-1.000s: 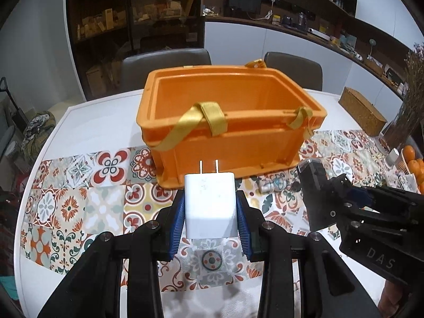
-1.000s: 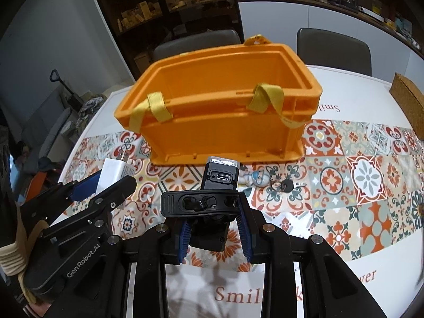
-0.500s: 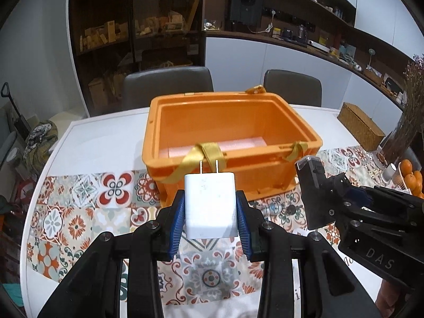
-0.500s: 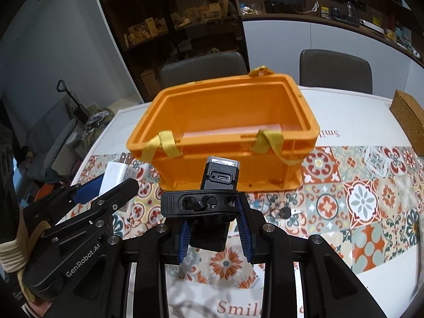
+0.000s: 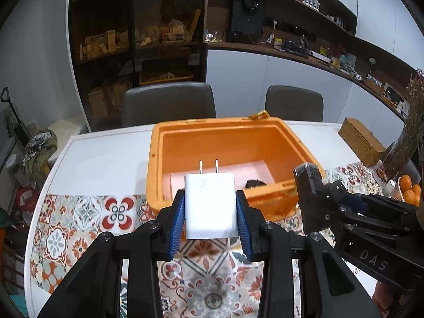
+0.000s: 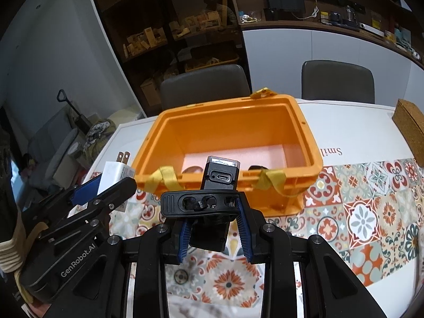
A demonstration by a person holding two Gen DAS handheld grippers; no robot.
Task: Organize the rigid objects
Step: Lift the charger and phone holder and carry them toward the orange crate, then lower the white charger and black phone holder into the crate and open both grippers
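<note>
With a few items already in the orange crate beyond our fingertips, our left gripper clamps a white wall charger and our right gripper a black USB-C device, both undelivered.

table: white, tiled-pattern runner across it
chairs: two, grey, at the far edge
shelving: dark wood, cluttered, possibly behind glass
counter: dark top, white cabinets

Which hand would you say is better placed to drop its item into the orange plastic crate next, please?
Left, narrowly: its white plug-in charger already overlaps the orange plastic crate opening, while the right's black USB-C device sits before the near rim.
</note>
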